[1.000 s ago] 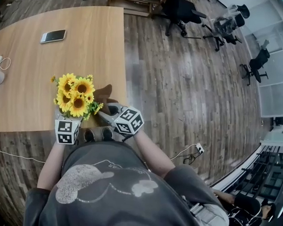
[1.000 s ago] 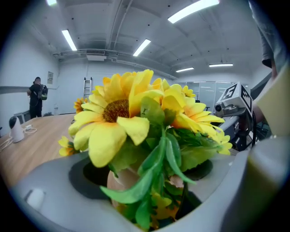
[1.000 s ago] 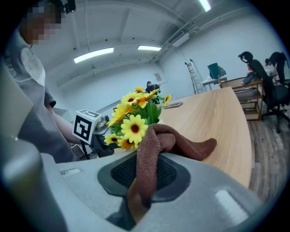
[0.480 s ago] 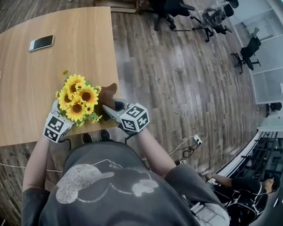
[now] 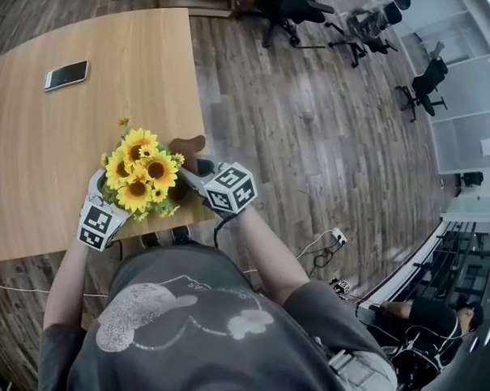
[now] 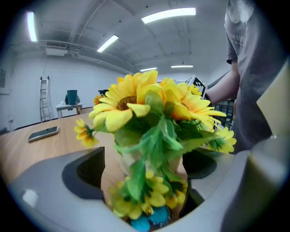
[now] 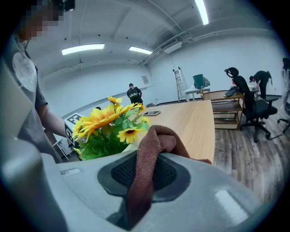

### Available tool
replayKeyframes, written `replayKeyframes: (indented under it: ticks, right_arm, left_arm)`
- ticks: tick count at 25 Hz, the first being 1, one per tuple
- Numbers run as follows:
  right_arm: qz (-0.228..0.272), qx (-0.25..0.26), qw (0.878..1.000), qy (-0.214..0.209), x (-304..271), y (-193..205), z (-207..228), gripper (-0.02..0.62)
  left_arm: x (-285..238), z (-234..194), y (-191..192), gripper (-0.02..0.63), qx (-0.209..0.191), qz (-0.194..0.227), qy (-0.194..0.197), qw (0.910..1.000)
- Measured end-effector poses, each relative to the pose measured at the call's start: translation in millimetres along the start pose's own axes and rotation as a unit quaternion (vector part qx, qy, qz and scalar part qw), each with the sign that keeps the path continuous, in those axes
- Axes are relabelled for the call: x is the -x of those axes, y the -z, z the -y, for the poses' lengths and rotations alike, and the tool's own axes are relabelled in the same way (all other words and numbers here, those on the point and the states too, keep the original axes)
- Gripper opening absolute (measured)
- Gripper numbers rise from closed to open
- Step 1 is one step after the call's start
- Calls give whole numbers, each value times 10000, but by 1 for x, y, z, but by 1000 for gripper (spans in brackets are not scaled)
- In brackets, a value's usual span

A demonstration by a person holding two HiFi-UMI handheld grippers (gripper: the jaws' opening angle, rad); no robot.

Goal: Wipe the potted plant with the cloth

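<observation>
The potted plant [image 5: 141, 171] is a bunch of yellow sunflowers with green leaves, standing near the table's front edge. My left gripper [image 5: 107, 197] reaches in from its left. In the left gripper view the pale pot [image 6: 127, 161] stands between the wide jaws, and the dark pads [image 6: 86, 170] stay apart from it. These jaws have just been opening. My right gripper [image 5: 193, 176] is at the plant's right, shut on a brown cloth [image 7: 152, 145]. The cloth [image 5: 189, 144] bulges out past the jaws, with the sunflowers [image 7: 108, 124] just beyond it.
The wooden table [image 5: 112, 71] carries a phone [image 5: 66, 75] at its far left. Its right edge runs close to the plant, with plank floor beyond. Office chairs [image 5: 286, 6] stand at the far end. A person [image 7: 132, 95] stands in the distance.
My left gripper has shifted from below the plant to its left side and rolled. The right gripper with the cloth has moved farther along the plant's right side.
</observation>
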State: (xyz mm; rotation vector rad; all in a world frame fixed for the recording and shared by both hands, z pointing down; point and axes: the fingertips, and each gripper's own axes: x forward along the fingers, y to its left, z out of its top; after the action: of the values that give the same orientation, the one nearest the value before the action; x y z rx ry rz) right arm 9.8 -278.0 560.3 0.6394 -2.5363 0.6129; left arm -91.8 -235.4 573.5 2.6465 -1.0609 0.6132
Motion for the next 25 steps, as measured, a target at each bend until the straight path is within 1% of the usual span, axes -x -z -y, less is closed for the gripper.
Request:
replayKeyframes:
  ticks: [2,3,7,10,13,16,25]
  right_arm:
    - [28,81,10000,30,-8,-11,10,61]
    - [54,111,9999,7,-12,-19,14,61]
    - [35,191,9995,-263,-36,-42,14,61]
    - [-133,300,9984,-452,-52,-45,5,61]
    - [-260,333,9970,-646,-55,-36,-8,61]
    - [-325,302,9962,-744,-49,-22,-18,61]
    - [-351,205,9955,-858,-13,23,-50,61]
  left_arm:
    - [6,2,10,572,162,-22,-212,9996]
    - [10,5,11,572,306,-11,-303,9991]
    - [25,20,25,572,948,30,-645,9934]
    - [30,33,35,571,1214,-74,-800,9893]
    - [32,39,44,571,1277,-206,-935,9872]
    - [36,38,47,571,1289,-206,-1091,9854]
    - [34,45,53,571,1448,-287,-1135,9825]
